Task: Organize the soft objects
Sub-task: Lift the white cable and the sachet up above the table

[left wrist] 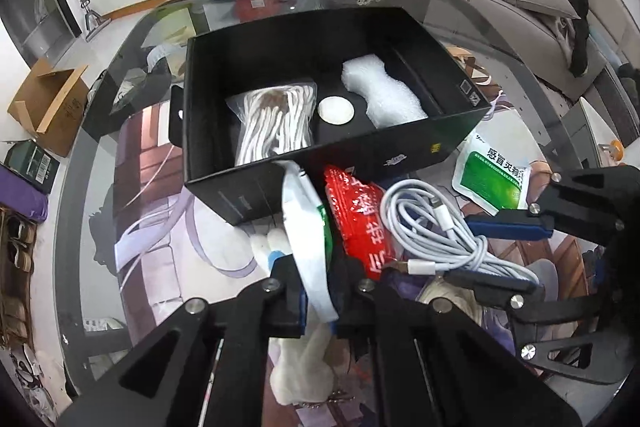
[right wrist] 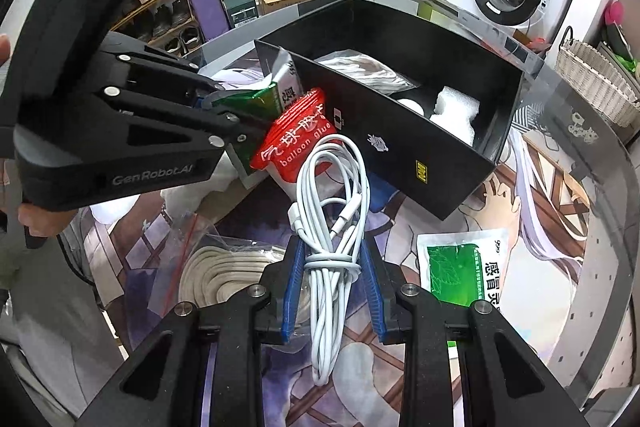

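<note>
Glass desk (left wrist: pixel 132 131) over printed mat, washing machine behind.

Left wrist view: left hand-held gripper (left wrist: pixel 318 301) clenched on green-white sachet (left wrist: pixel 306 227), long axis running ahead toward black box (left wrist: pixel 360 155). Box near wall just beyond sachet tip; bagged rope (left wrist: pixel 272 123) and foam already inside.

Right wrist view: right hand-held gripper (right wrist: pixel 332 287) grasping white cable bundle (right wrist: pixel 332 207), loops pointing toward box (right wrist: pixel 420 163), ahead and slightly right. Left hand-held gripper (right wrist: pixel 224 107) nearer box rim; judged first to drop.
</note>
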A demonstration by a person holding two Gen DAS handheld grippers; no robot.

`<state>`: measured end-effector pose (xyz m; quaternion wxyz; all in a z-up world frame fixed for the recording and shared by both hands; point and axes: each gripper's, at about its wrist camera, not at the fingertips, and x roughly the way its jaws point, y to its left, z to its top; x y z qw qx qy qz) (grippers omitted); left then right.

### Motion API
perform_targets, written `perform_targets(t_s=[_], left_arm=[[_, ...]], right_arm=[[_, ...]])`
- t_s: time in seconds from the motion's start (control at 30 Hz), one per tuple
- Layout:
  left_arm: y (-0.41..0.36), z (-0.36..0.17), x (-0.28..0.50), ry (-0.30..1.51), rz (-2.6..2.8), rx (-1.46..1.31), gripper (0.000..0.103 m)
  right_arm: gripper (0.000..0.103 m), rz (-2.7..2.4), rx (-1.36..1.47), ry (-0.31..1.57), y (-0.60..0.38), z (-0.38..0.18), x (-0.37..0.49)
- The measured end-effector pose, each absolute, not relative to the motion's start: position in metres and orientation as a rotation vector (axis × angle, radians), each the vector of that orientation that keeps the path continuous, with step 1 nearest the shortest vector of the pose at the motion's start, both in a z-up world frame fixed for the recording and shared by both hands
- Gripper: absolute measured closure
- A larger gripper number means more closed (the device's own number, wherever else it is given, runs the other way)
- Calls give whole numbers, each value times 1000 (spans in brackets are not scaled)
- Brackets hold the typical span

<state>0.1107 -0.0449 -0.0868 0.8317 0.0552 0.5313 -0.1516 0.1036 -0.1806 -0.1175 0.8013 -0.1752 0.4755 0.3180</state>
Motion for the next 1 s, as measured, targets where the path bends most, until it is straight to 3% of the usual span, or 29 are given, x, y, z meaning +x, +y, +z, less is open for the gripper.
perform_targets(t_s=[0.37,0.5,1.0], left_arm=[[-42,-93,122,1134,-289,104,93],[-41,-92,123,1126,-293,106,98],[-36,-44,81,956,-377,107,100]], right_arm=[[75,682,-380,1023,-181,-119,105],[75,683,-385,1020,-179,-119,105],[75,696,-308,851,-188,-76,88]])
